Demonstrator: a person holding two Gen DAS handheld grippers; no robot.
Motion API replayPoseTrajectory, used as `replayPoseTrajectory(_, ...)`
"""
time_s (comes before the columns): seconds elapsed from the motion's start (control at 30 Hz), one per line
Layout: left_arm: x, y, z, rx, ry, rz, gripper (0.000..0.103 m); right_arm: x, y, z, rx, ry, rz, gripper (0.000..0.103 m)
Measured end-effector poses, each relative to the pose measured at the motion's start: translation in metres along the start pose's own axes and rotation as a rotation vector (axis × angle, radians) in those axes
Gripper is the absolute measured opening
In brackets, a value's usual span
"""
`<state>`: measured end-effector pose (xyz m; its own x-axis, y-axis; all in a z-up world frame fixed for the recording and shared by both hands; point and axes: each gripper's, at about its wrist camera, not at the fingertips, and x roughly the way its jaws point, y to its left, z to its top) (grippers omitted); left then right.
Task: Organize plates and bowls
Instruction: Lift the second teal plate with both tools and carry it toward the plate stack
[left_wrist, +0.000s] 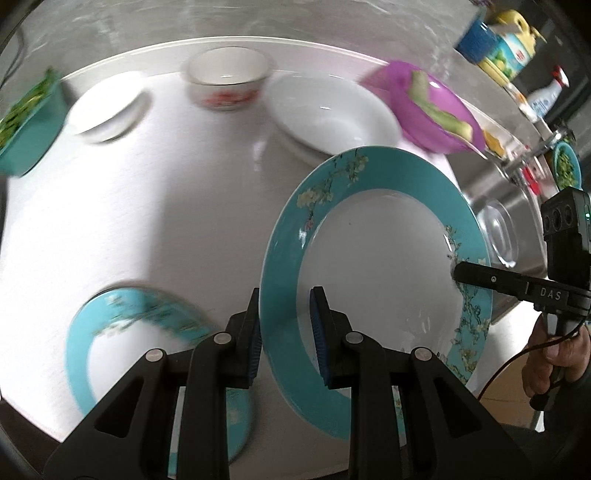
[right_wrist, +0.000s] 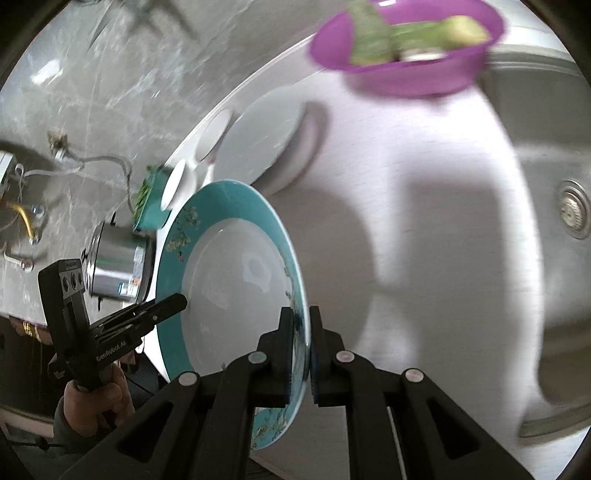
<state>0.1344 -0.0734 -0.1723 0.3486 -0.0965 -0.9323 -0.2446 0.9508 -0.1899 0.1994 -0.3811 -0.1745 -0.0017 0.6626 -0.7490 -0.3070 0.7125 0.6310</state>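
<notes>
A teal-rimmed plate with a floral pattern (left_wrist: 369, 277) (right_wrist: 236, 280) hangs tilted above the white counter, held from both sides. My left gripper (left_wrist: 286, 332) (right_wrist: 181, 301) is shut on its near rim. My right gripper (right_wrist: 301, 326) (left_wrist: 458, 273) is shut on the opposite rim. A second, matching teal plate (left_wrist: 140, 339) lies on the counter at the lower left. Farther back stand a white deep plate (left_wrist: 332, 114) (right_wrist: 258, 136), a small white dish (left_wrist: 107, 107) and a white bowl with a red pattern (left_wrist: 227, 77).
A purple bowl of green vegetable pieces (left_wrist: 424, 107) (right_wrist: 406, 48) sits at the counter's back right. A teal box of greens (left_wrist: 26, 118) is at the left edge. A steel sink (right_wrist: 554, 295) lies to the right, and a steel pot (right_wrist: 118, 258) stands beyond the counter.
</notes>
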Motion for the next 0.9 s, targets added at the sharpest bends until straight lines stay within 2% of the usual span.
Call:
replayPoseTrajectory(0.5, -0.046, 0.172, -0.074, -0.181, -0.005, 0.080, 0.023, 0.114, 0.126, -0.013, -0.166, 0.163, 0.029, 0.011)
replayPoseTrajectory(0.6, -0.047, 0.195, -0.087, -0.188, 0.001, 0.086, 0.023, 0.133, 0.143, -0.020, -0.194, 0.186, 0.005, 0.011)
replayPoseTrajectory(0.9, -0.035, 0.219, -0.121, -0.175, 0.043, 0.082, 0.024, 0.162, 0.161, -0.041, -0.272, 0.218, -0.104, 0.013)
